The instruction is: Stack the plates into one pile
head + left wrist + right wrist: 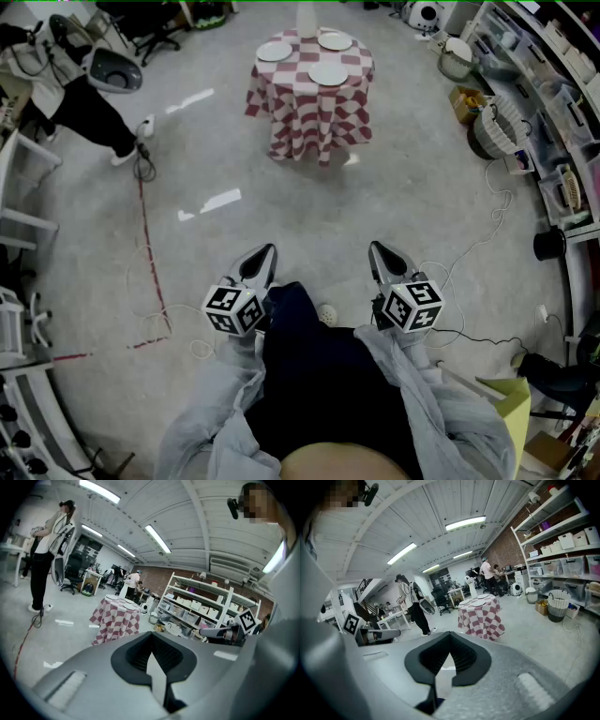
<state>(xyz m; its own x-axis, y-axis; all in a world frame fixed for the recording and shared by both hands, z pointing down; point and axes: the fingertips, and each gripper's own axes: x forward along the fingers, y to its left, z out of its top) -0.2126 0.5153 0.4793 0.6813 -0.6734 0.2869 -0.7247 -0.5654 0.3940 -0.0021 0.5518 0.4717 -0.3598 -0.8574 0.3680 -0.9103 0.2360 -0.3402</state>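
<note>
Far ahead stands a round table point(309, 112) under a red-and-white checked cloth, with three white plates lying apart on it: one at the left point(275, 52), one at the back point(335, 41), one at the front point(328, 73). A tall white object point(307, 17) rises behind them. My left gripper point(259, 264) and right gripper point(385, 260) hang close to my body, well short of the table, jaws together and empty. The left gripper view shows its shut jaws point(151, 641) and the table point(116, 618) in the distance. In the right gripper view the jaws point(449, 641) are shut too, with the table point(480, 616) beyond them.
A person point(84, 94) stands at the far left by a desk. Shelving with bins point(553, 112) and baskets point(497, 131) lines the right side. A red tape line point(150, 253) and loose cables point(469, 253) cross the grey floor between me and the table.
</note>
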